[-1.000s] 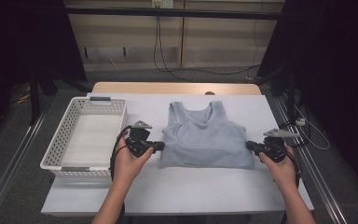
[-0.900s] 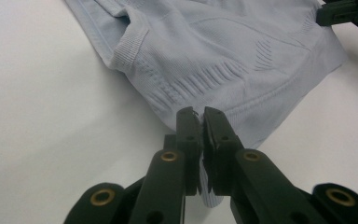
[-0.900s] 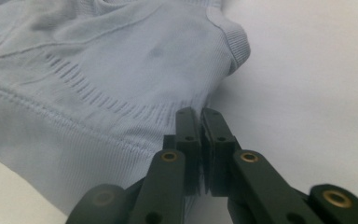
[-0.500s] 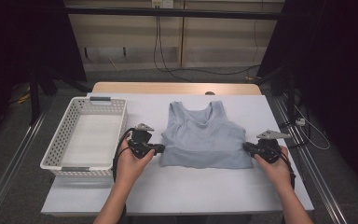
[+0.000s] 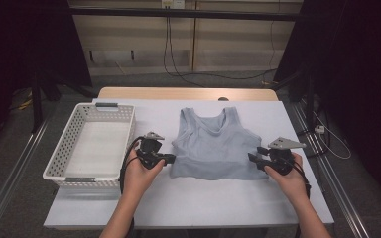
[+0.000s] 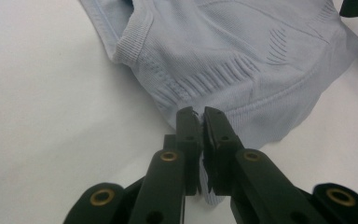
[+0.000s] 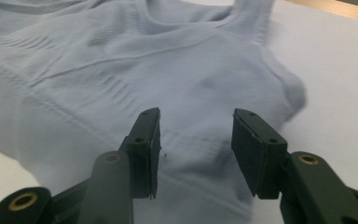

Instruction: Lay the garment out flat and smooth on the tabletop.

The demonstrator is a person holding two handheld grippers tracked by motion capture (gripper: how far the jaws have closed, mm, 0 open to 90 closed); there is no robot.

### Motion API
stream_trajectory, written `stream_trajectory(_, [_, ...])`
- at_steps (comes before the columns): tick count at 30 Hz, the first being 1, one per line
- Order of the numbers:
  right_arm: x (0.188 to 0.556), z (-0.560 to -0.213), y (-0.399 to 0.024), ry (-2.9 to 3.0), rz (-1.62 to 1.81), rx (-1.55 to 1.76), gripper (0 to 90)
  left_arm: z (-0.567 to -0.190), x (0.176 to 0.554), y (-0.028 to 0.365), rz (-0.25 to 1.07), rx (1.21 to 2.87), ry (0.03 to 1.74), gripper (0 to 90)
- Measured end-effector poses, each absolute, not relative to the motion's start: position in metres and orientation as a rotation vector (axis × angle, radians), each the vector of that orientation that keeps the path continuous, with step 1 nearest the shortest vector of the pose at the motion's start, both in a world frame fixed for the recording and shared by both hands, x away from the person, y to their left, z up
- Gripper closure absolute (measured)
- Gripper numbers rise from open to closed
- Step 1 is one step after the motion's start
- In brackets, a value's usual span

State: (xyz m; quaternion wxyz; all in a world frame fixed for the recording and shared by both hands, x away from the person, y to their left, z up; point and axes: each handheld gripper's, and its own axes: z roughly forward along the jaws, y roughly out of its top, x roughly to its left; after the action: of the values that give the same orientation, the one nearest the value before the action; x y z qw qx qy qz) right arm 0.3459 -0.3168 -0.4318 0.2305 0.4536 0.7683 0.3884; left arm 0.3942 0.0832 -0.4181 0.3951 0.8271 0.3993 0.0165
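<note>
The pale blue tank top (image 5: 217,146) lies flat mid-frame on the desk (image 5: 188,198), hem toward the lower edge, its long axis running left to right. The left hand-held gripper (image 5: 170,158) pinches the hem's left corner. The right hand-held gripper (image 5: 251,157) has just been opening, jaws spread over the right corner without pressing it.

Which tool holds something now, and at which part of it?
The left tool pinches the light blue top at its bottom corner; the right tool has just opened, holding nothing.
</note>
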Motion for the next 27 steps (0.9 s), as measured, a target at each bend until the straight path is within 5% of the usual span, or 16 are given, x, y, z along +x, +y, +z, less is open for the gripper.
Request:
stream_trajectory(14, [0.347,-0.431,-0.281,2.222,1.161,1.146,57.7,-0.417,0.392,0.082,0.043,2.102,1.016,85.6])
stream_trajectory(27, [0.344,-0.439,-0.251,2.341,1.102,1.040,70.4,-0.417,0.391,0.081,0.042,2.098,1.013,85.4])
